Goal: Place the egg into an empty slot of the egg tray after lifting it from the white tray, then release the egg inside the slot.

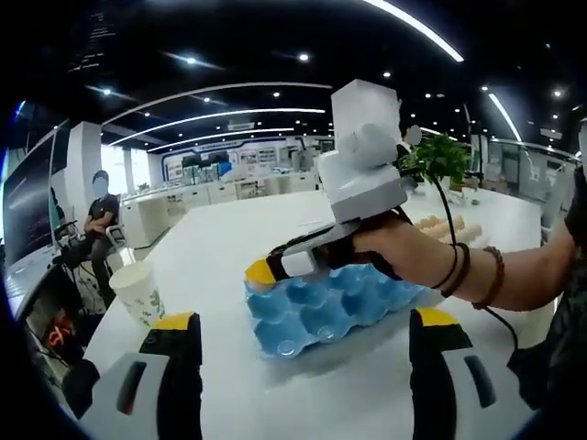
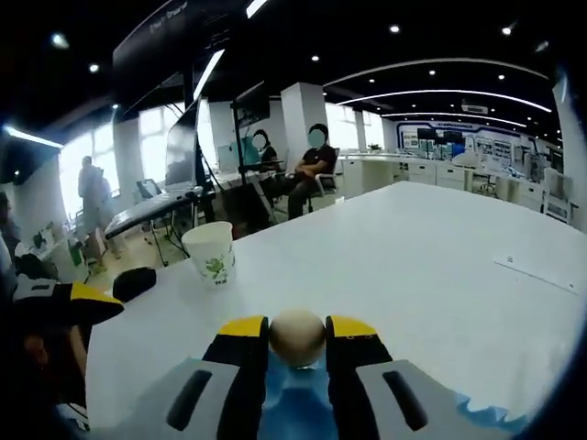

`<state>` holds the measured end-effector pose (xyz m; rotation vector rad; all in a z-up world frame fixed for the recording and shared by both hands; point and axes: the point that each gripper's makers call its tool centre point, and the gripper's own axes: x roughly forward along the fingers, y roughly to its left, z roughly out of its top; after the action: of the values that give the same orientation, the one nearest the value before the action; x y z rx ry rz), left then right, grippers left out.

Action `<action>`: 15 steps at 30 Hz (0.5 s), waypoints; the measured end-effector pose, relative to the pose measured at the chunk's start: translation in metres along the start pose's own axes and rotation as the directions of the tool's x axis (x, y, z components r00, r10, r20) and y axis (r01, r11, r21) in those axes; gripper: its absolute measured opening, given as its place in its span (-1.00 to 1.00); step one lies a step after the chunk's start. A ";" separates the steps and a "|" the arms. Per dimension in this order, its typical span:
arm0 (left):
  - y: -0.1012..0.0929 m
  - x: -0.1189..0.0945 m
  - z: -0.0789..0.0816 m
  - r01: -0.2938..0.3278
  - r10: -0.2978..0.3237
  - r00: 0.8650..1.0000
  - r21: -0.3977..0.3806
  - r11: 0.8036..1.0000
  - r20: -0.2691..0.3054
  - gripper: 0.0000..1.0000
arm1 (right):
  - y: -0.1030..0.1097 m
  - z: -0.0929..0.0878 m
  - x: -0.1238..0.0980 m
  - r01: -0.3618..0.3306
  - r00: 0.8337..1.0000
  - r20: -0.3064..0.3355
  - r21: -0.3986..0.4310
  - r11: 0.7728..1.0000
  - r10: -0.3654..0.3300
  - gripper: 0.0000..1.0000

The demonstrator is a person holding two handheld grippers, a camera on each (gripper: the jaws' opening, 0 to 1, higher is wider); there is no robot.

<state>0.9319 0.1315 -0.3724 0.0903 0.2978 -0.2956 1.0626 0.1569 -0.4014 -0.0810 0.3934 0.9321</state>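
Egg clamped in the right gripper, over the blue egg tray.

In the right gripper view, one egg (image 2: 296,336) sits gripped between the yellow tips of the right gripper (image 2: 296,330), with the blue egg tray (image 2: 303,403) just under the jaws. The left gripper (image 1: 307,330) hangs with its jaws spread wide, nothing between them, short of the tray's near edge. One paper cup (image 2: 211,253) stands on the white table (image 2: 413,266) beyond the tray. A row of eggs (image 1: 447,225) lies behind the person's wrist (image 1: 431,261); their count is unclear.

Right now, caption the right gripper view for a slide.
Right gripper holds an egg over the blue tray, paper cup beyond.
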 end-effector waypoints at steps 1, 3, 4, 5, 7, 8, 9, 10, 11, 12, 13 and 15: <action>-0.001 0.000 0.000 0.000 0.000 1.000 0.004 1.000 -0.001 0.92 | 0.000 -0.002 0.003 0.001 1.000 -0.002 -0.001 1.000 -0.001 -0.49; -0.001 -0.001 0.000 -0.001 0.001 1.000 0.006 1.000 -0.001 0.92 | -0.001 -0.006 0.003 0.010 1.000 -0.008 -0.005 1.000 -0.010 -0.49; -0.001 -0.001 0.000 -0.001 0.001 1.000 0.006 1.000 0.000 0.92 | -0.001 -0.008 0.003 0.013 1.000 -0.009 -0.008 1.000 -0.013 -0.49; -0.001 -0.002 0.000 -0.002 0.002 1.000 0.006 1.000 0.001 0.92 | -0.002 -0.010 0.004 0.015 1.000 -0.011 -0.010 1.000 -0.015 -0.49; -0.002 -0.004 0.000 -0.006 0.006 1.000 0.005 1.000 0.002 0.92 | -0.002 -0.012 0.003 0.015 1.000 -0.018 -0.011 1.000 -0.015 -0.49; -0.003 -0.005 0.000 -0.006 0.006 1.000 0.007 1.000 0.004 0.92 | -0.002 -0.014 0.003 0.016 1.000 -0.020 -0.006 1.000 -0.016 -0.49; -0.003 -0.006 0.000 -0.007 0.007 1.000 0.006 1.000 0.004 0.92 | -0.004 -0.012 0.003 0.017 1.000 -0.020 -0.003 1.000 -0.017 -0.49; -0.002 -0.006 0.000 -0.010 0.010 1.000 0.003 1.000 0.004 0.92 | -0.004 -0.012 0.003 0.019 1.000 -0.019 -0.001 1.000 -0.019 -0.49; -0.001 -0.006 0.000 -0.013 0.013 1.000 0.002 1.000 0.003 0.92 | -0.005 -0.013 0.003 0.018 1.000 -0.017 0.003 1.000 -0.017 -0.49; 0.000 -0.007 0.000 -0.016 0.016 1.000 0.002 1.000 0.002 0.92 | -0.005 -0.014 0.003 0.016 1.000 -0.018 0.005 1.000 -0.016 -0.49; 0.000 -0.007 0.000 -0.019 0.019 1.000 0.002 1.000 0.001 0.92 | -0.006 -0.015 0.003 0.016 1.000 -0.022 0.005 1.000 -0.016 -0.49; 0.002 -0.007 -0.001 -0.024 0.024 1.000 0.002 1.000 -0.002 0.91 | -0.006 -0.014 0.002 0.016 1.000 -0.012 0.002 1.000 -0.016 -0.49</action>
<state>0.9255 0.1355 -0.3706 0.0963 0.2986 -0.2723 1.0641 0.1513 -0.4158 -0.0879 0.4039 0.9157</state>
